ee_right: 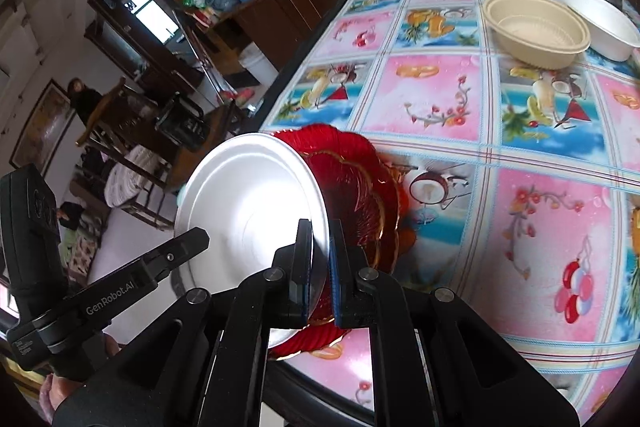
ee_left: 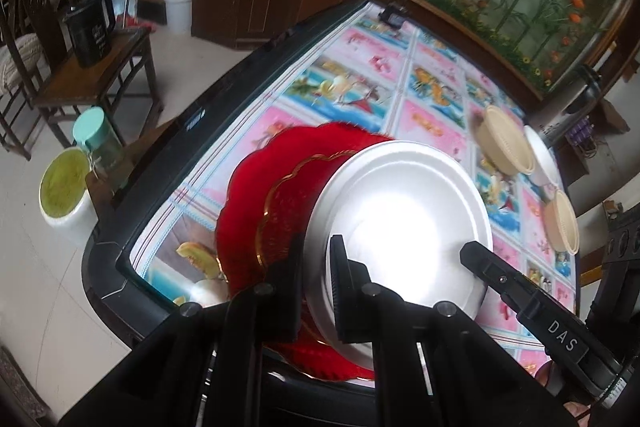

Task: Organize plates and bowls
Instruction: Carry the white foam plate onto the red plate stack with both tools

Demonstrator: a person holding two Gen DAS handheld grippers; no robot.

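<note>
Black jaws of the left gripper (ee_left: 314, 291) are closed tight on the near rim of a stack of plates, one finger against the red underside and the other on the white face. The right gripper (ee_right: 320, 275) is clamped the same way on the opposite edge of that stack, its blue-padded fingers pinching the white plate (ee_left: 404, 223) together with the red plates (ee_left: 256, 203) behind it. Between the two grippers the stack stands steeply tilted, nearly on edge, with the white plate facing the left camera and the gold-edged red plates fanned out behind it. Each wrist view also catches the other gripper reaching in from the side toward the white plate's rim. Below and beyond the stack lies the table (ee_right: 520, 195), covered in a glossy cloth of pink and blue fruit-and-flower squares. Farther out from the right gripper, toward the far side of the table, a beige bowl (ee_right: 536, 27) sits upright with a white bowl (ee_right: 604, 23) just beside it, touching or nearly so. From the left view another beige bowl (ee_left: 562, 223) sits nearer, well apart from the stack. Off the table's edge stand a wooden chair (ee_left: 92, 67) and a teal-lidded jar (ee_left: 98, 143).
</note>
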